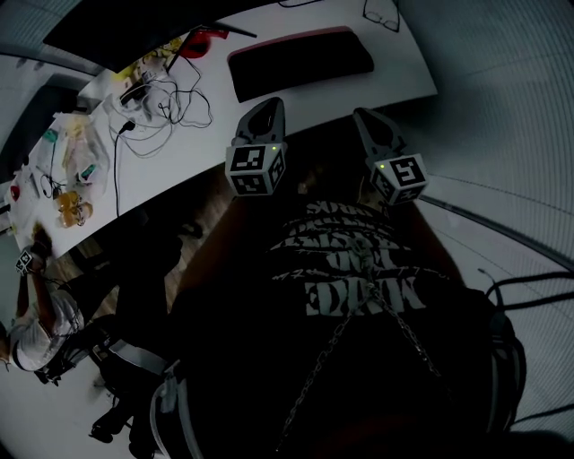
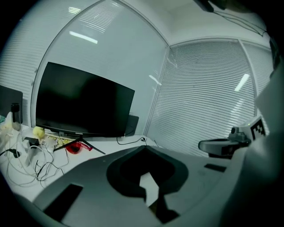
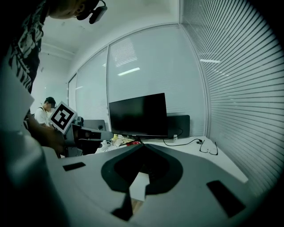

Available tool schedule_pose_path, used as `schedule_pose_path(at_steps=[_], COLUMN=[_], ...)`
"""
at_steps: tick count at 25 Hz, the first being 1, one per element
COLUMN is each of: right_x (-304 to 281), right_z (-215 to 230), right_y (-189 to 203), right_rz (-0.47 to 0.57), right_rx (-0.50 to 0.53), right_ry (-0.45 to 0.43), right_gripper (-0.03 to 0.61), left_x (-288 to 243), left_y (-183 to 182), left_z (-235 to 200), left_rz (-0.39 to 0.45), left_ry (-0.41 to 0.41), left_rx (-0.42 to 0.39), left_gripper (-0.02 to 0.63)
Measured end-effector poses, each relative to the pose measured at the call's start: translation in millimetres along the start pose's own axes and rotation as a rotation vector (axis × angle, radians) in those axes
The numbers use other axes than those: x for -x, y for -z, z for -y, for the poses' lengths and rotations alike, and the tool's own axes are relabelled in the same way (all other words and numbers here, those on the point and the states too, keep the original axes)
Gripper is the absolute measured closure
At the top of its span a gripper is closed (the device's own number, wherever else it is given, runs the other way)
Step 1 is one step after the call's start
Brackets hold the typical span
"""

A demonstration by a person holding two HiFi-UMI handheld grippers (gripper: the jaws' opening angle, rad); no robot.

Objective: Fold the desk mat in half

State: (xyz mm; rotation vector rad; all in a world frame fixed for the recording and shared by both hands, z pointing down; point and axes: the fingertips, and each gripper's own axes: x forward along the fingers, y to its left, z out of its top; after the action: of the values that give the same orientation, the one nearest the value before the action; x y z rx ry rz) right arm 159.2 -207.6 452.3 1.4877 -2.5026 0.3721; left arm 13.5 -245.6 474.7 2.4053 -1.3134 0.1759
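The desk mat [image 1: 300, 61] lies on the white desk [image 1: 269, 108] as a dark oblong with a pink strip along its far edge. Both grippers hang in front of my torso, back from the desk's near edge and clear of the mat. In the head view my left gripper [image 1: 268, 108] is shut and empty. So is my right gripper [image 1: 364, 117]. In the left gripper view the jaws [image 2: 144, 149] meet at their tips with nothing between them. The right gripper view shows the same for its jaws [image 3: 142, 146]. Neither gripper view shows the mat.
A black monitor [image 1: 117, 27] stands at the desk's back. White cables [image 1: 166, 103], a red object [image 1: 202, 40] and plastic bags [image 1: 72, 152] crowd the left end. Glasses [image 3: 208, 148] lie at the right end. Another person [image 1: 36, 314] is at the lower left.
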Motion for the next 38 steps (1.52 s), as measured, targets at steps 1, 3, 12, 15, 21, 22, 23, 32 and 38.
schedule_pose_path(at_steps=[1,3,12,15,21,22,23,32,38], right_x=[-6.8,-20.0,-65.1,-73.5,-75.6,-77.5,-79.6,-118.8,-153.3], right_z=[-0.2,-2.0,6.6,9.2,22.4,26.2,29.4,67.3,116.0], right_y=[-3.3,-8.5,-23.2,-21.2,-21.4,-24.1,-26.1,-28.8,-13.5], right_rz=[0.001,0.000,-0.001,0.002,-0.008,-0.006,-0.002,-0.007,-0.070], right_rx=[0.004,0.010,-0.014,-0.011,0.040,0.030,0.019,0.003,-0.047], right_ry=[0.003,0.007,0.070,0.094,0.129,0.135,0.138,0.057,-0.025], right_gripper=[0.580,0.580,0.578,0.580,0.578,0.580,0.579,0.578,0.578], left_x=[-3.8,-11.9,-54.0,-68.1,-82.7,-86.6,-90.2,-122.5,-158.9], left_y=[-4.9,-12.7,-29.2,-30.1,-34.5,-36.2,-37.2,-38.5,-19.3], left_z=[-5.7,-13.7,-50.1,-50.7,-47.6,-48.1,-48.3,-59.3,-61.3], left_rz=[0.005,0.008,-0.039,-0.057,-0.065,-0.070,-0.076,-0.125,-0.235], left_ry=[0.002,0.019,0.101,0.137,0.183,0.185,0.186,0.115,0.045], left_rx=[-0.010,-0.028,-0.020,-0.028,-0.038,-0.038,-0.036,-0.032,-0.037], left_gripper=[0.607,0.607,0.607,0.607,0.607,0.607,0.607,0.607,0.607])
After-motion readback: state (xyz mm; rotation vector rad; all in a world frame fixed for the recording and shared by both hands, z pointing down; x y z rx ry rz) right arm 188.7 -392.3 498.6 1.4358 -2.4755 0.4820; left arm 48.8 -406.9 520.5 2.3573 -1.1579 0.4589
